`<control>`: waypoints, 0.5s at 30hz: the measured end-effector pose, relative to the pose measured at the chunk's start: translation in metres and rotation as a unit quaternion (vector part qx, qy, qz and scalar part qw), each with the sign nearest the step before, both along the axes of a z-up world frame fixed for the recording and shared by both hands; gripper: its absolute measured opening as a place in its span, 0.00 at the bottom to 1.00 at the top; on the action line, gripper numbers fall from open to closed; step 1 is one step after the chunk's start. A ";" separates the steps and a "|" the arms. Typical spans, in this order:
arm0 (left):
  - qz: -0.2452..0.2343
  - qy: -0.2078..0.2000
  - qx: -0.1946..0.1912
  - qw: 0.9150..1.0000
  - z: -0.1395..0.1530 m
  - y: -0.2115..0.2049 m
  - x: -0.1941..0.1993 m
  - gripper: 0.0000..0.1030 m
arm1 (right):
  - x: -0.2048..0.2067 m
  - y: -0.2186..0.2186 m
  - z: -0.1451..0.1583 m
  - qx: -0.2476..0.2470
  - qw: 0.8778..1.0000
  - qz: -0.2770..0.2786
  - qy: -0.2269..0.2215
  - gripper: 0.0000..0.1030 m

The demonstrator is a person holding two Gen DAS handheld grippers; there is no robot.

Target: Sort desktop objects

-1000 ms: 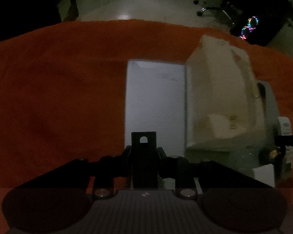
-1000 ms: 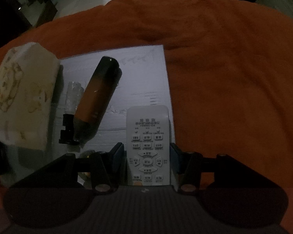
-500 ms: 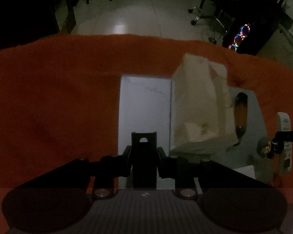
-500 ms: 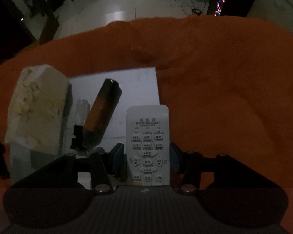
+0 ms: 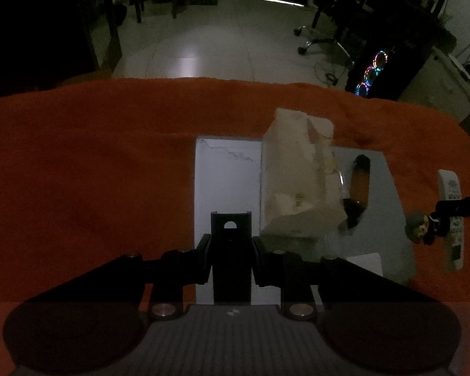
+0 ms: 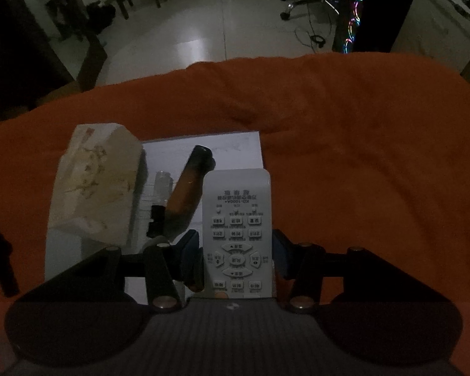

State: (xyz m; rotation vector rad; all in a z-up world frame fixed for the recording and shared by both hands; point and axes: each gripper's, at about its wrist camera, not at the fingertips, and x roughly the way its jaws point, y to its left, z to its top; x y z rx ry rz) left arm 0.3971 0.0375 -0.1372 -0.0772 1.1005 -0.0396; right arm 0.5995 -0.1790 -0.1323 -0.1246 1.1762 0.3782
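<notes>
Between the right fingers (image 6: 191, 257) a white remote (image 6: 237, 235) sits clamped; left fingers (image 5: 203, 257) clamp a black block (image 5: 231, 257).

Dim home office: tiled floor (image 5: 203, 40), swivel chair (image 5: 326, 36), RGB-lit computer tower (image 5: 388, 72).

Tissue pack (image 5: 300, 178) on board (image 5: 225, 181) — bottle (image 5: 358, 185) right of it

An orange cloth (image 5: 78, 163) covers the table; beyond, an office chair (image 5: 322, 36) and glowing computer tower (image 5: 376, 72).
</notes>
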 end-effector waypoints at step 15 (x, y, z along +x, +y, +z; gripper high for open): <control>-0.009 -0.007 -0.014 1.000 0.035 -0.003 -0.054 0.21 | -0.057 -0.003 0.054 0.011 0.999 0.025 -0.022 0.51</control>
